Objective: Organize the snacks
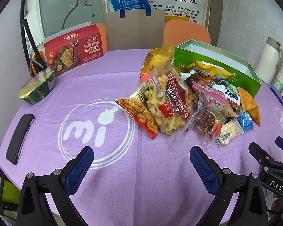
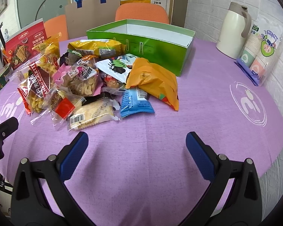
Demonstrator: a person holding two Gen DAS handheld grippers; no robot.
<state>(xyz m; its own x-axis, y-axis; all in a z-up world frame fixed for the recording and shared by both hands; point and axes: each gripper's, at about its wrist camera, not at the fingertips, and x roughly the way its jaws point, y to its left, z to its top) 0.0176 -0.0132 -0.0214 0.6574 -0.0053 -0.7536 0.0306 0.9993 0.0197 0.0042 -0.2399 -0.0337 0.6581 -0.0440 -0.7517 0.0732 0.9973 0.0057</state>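
A heap of snack packets (image 1: 190, 101) lies on the purple tablecloth in front of an open green box (image 1: 234, 69); the heap (image 2: 96, 82) and the box (image 2: 160, 50) also show in the right wrist view. It includes a clear Danco Galette bag (image 1: 169, 103), an orange packet (image 2: 154, 79), a blue packet (image 2: 135, 101) and a cracker packet (image 2: 92, 116). My left gripper (image 1: 141, 156) is open and empty, near the table's front edge, short of the heap. My right gripper (image 2: 136, 141) is open and empty, in front of the heap.
A red cracker box (image 1: 73, 50) stands at the back left, a dark round tin (image 1: 37, 88) and a black flat object (image 1: 19, 137) at the left. A cream jug (image 2: 234, 30) and packed paper cups (image 2: 262, 54) stand at the right. Orange chairs (image 1: 186, 32) stand behind.
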